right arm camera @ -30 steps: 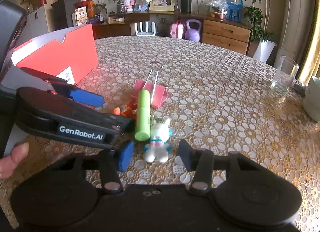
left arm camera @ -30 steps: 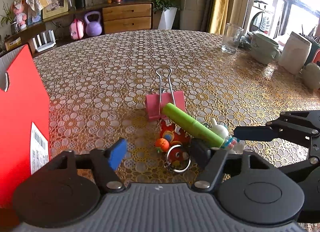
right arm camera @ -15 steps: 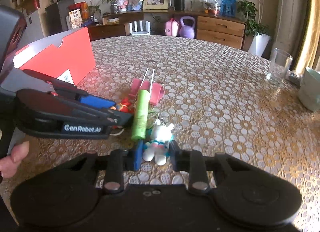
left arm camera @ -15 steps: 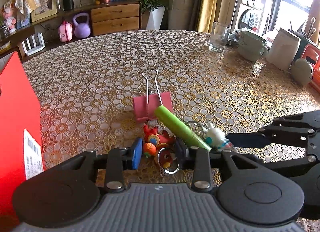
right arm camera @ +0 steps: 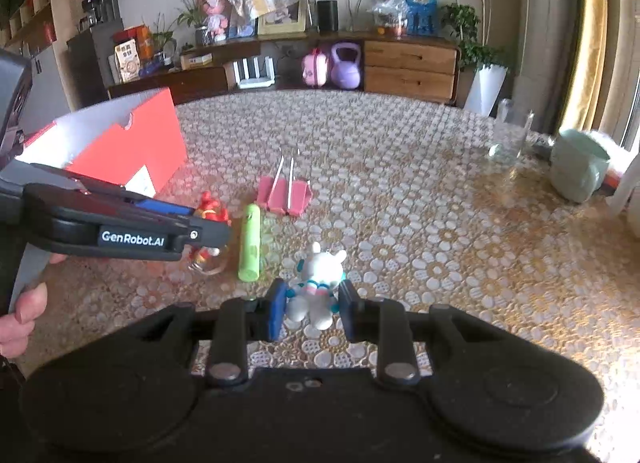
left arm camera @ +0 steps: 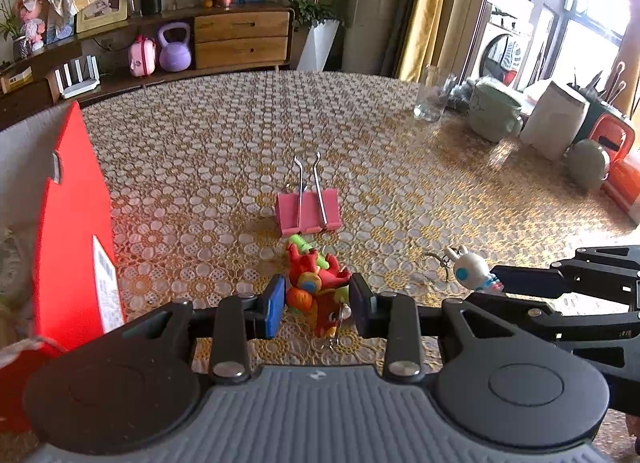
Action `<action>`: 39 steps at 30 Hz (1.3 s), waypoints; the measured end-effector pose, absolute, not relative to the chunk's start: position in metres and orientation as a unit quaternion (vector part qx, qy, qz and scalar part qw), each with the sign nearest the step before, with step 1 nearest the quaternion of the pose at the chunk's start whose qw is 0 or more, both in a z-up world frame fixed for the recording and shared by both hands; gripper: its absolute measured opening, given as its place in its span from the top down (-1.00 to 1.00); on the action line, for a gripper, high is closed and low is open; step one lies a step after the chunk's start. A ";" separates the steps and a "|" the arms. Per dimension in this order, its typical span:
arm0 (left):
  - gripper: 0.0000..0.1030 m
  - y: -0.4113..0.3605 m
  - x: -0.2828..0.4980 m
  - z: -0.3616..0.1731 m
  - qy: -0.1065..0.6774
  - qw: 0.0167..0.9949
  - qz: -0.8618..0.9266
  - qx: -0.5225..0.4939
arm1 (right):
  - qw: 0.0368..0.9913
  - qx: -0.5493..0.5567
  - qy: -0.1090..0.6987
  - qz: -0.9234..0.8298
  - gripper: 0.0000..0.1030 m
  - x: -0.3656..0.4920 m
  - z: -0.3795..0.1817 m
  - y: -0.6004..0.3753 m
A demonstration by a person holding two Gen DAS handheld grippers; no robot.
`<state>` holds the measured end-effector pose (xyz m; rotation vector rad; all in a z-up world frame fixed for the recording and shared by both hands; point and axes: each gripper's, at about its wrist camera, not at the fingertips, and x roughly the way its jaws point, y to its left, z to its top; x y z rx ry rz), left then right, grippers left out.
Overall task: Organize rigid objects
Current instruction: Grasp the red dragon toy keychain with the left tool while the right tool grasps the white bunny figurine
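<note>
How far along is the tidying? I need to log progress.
Nothing looks put away yet. In hand: the left gripper grips the red keychain toy, the right gripper the white bunny figure. Left: green tube and pink binder clip.

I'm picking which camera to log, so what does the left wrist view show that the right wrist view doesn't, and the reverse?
Only the left wrist view shows the left hand-held gripper closed on the red toy keychain from close up, plus the white container by the window. Only the right wrist view shows the whole green tube lying flat, the person's fingers, and the right hand-held gripper closed on the white rabbit figurine. Both show the pink binder clip, the red box, the glass and the patterned table.
</note>
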<state>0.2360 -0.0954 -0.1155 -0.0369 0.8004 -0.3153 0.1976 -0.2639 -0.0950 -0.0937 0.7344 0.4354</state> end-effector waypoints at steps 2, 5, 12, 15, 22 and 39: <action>0.68 -0.093 0.231 -0.108 0.388 0.908 -0.157 -0.020 | 0.913 -0.046 0.347 0.209 0.48 0.192 -0.087 -0.264; 0.68 -0.090 0.223 -0.096 0.381 0.910 -0.160 -0.020 | 0.917 -0.048 0.336 0.209 0.48 0.184 -0.075 -0.260; 0.68 -0.077 0.209 -0.089 0.384 0.909 -0.159 -0.024 | 0.924 -0.051 0.320 0.201 0.48 0.166 -0.060 -0.261; 0.68 -0.072 0.205 -0.094 0.392 0.906 -0.158 -0.019 | 0.925 -0.051 0.319 0.200 0.48 0.161 -0.059 -0.261; 0.67 -0.079 0.210 -0.112 0.415 0.897 -0.156 -0.003 | 0.921 -0.044 0.331 0.201 0.48 0.165 -0.071 -0.264; -0.53 -0.092 0.240 -0.142 0.405 0.908 -0.111 0.010 | 0.911 -0.023 0.359 0.203 0.48 0.182 -0.101 -0.282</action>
